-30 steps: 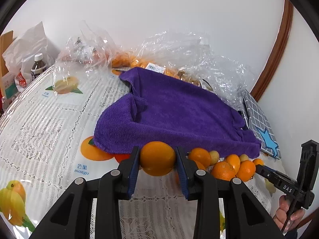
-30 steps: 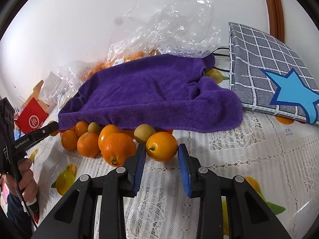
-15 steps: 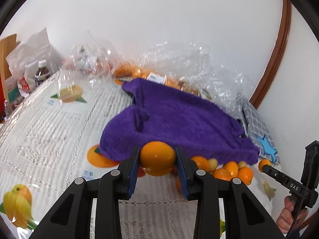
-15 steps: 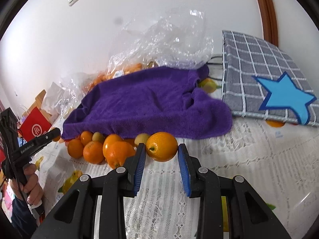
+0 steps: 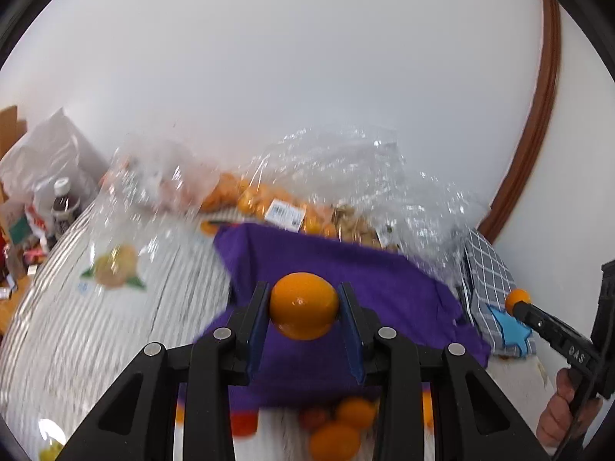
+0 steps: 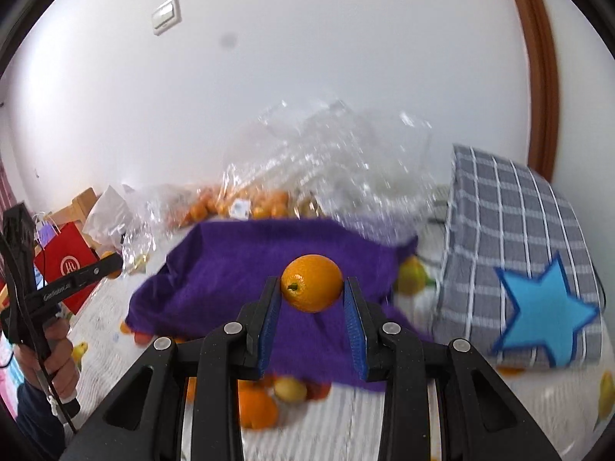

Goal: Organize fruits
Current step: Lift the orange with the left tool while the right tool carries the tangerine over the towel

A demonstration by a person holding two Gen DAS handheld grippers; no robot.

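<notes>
My left gripper (image 5: 304, 307) is shut on an orange (image 5: 304, 305) and holds it in the air above the purple towel (image 5: 346, 269). My right gripper (image 6: 312, 288) is shut on another orange (image 6: 312, 282), also raised over the purple towel (image 6: 269, 253). Several loose oranges (image 5: 342, 428) lie on the table at the towel's near edge, below both grippers; they also show in the right wrist view (image 6: 255, 403). The right gripper with its orange shows at the right of the left wrist view (image 5: 517, 299).
Clear plastic bags holding more oranges (image 5: 269, 199) sit behind the towel against the wall. A grey checked bag with a blue star (image 6: 530, 269) lies to the right. A red bag (image 6: 67, 265), a bottle (image 5: 63, 199) and white bags stand at the left.
Both grippers have lifted their oranges off the table and moved forward over the purple towel. The pile of loose oranges now lies lower in both views.
</notes>
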